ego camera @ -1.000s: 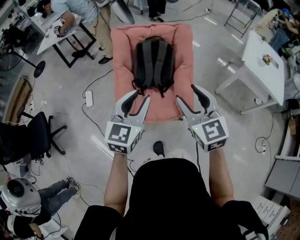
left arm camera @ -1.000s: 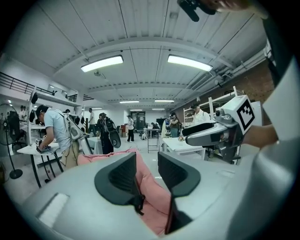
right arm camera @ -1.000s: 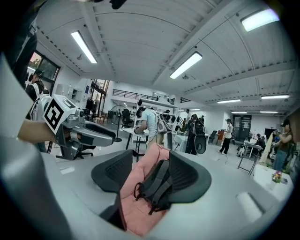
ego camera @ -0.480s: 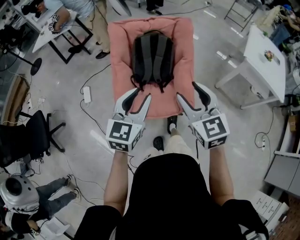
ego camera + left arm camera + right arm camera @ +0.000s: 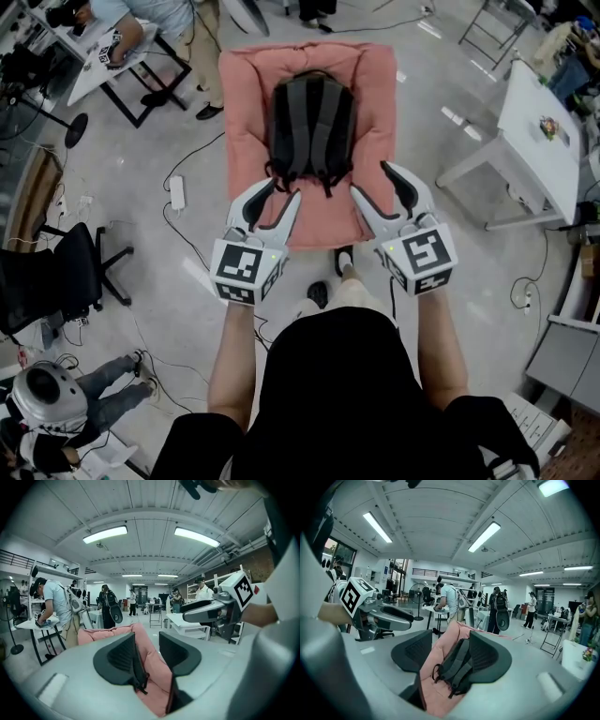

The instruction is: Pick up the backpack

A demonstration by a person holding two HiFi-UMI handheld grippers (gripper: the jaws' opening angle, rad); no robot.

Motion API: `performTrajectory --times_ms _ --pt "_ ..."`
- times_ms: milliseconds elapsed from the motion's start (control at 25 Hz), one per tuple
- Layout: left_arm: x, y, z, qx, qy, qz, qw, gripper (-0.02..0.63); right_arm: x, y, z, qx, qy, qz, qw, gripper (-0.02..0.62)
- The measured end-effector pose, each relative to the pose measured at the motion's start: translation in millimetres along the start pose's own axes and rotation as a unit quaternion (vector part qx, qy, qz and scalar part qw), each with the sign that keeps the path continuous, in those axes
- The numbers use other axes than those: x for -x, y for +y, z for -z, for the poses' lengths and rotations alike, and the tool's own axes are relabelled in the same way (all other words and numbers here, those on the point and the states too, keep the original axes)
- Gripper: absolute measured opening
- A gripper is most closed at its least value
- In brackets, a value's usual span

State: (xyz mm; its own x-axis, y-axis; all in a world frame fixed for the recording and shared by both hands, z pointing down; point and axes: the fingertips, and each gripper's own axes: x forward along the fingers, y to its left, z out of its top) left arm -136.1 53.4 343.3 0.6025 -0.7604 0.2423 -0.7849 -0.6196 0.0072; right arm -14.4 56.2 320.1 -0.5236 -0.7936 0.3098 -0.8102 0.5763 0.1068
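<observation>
The step in hand is the approach: nothing is gripped yet. The backpack (image 5: 312,127) lies flat on a pink cushion (image 5: 246,103), back panel up, with its grey shoulder straps (image 5: 296,122) running lengthwise and the loose strap ends trailing toward the person. Both tools hover over the near edge of the cushion, just short of the bag. The left gripper (image 5: 279,196) has just been opening its jaws, and they stand fairly wide with nothing between them; its own view shows only cushion and a dangling strap end beyond the gap. The right gripper (image 5: 374,182) is likewise spread and empty, and its view frames the bag between the jaws, plainly well ahead of the pads rather than in them. The next move, as I judge it, is to carry both tools forward and down until each straddles something firm (a shoulder strap or a side edge looks likelier to hold than the thin loose ends), then close and lift together. The bag looks soft and partly empty, so a one-sided grip would probably let it sag or swing.
</observation>
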Motion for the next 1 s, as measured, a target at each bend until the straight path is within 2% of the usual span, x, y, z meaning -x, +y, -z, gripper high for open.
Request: performTrajectory --times_ms 640,1000 --pt "-121 52 -18 0.013 0.034 -0.017 0.9992 0.16 -106 -103 0 -0.011 0.02 -0.044 0.999 0.232" --pt "-182 73 -14 0.028 0.057 -0.042 0.9971 0.16 -157 -160 17 -0.011 0.039 -0.07 0.997 0.232"
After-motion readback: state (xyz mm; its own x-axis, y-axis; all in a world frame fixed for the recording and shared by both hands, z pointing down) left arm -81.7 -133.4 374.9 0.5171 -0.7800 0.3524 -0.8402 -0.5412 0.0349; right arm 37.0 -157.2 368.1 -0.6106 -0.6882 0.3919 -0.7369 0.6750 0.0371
